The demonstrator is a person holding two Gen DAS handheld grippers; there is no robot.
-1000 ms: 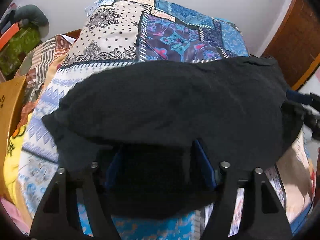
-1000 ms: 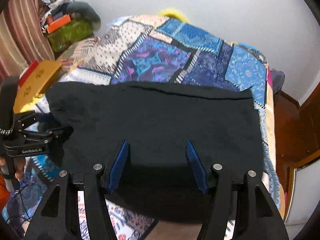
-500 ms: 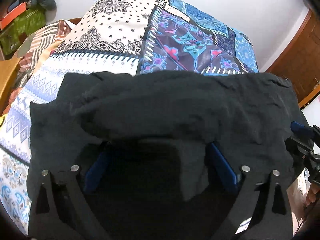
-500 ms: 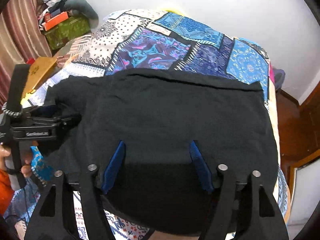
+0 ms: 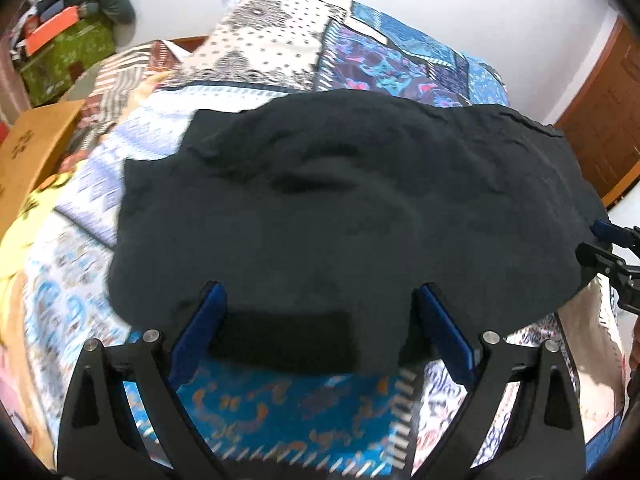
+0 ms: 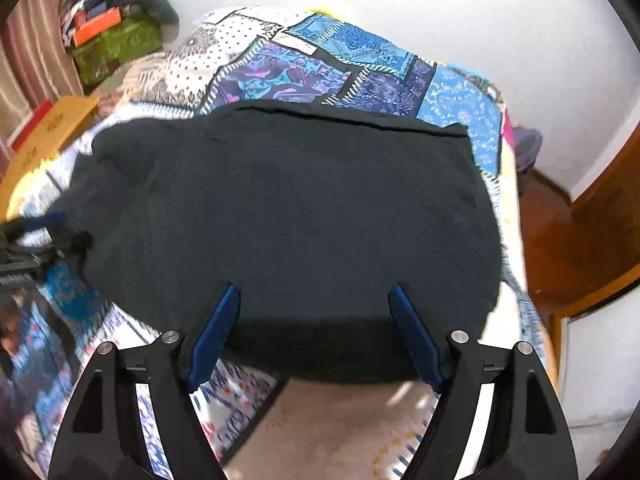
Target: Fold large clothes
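Note:
A large black garment lies folded on a patchwork bedspread. It also fills the middle of the right wrist view. My left gripper is open, its blue pads on either side of the garment's near edge. My right gripper is open too, straddling the near edge on the other side. Each gripper shows at the rim of the other's view, the right one and the left one, both beside the cloth.
The bed's right edge drops to a wooden floor and door. A green box with clutter and a cardboard box stand at the left. A white wall lies behind the bed.
Both grippers have carried the near edge forward over the garment, laid it down and pulled back. The bedspread now shows under both grippers' fingers.

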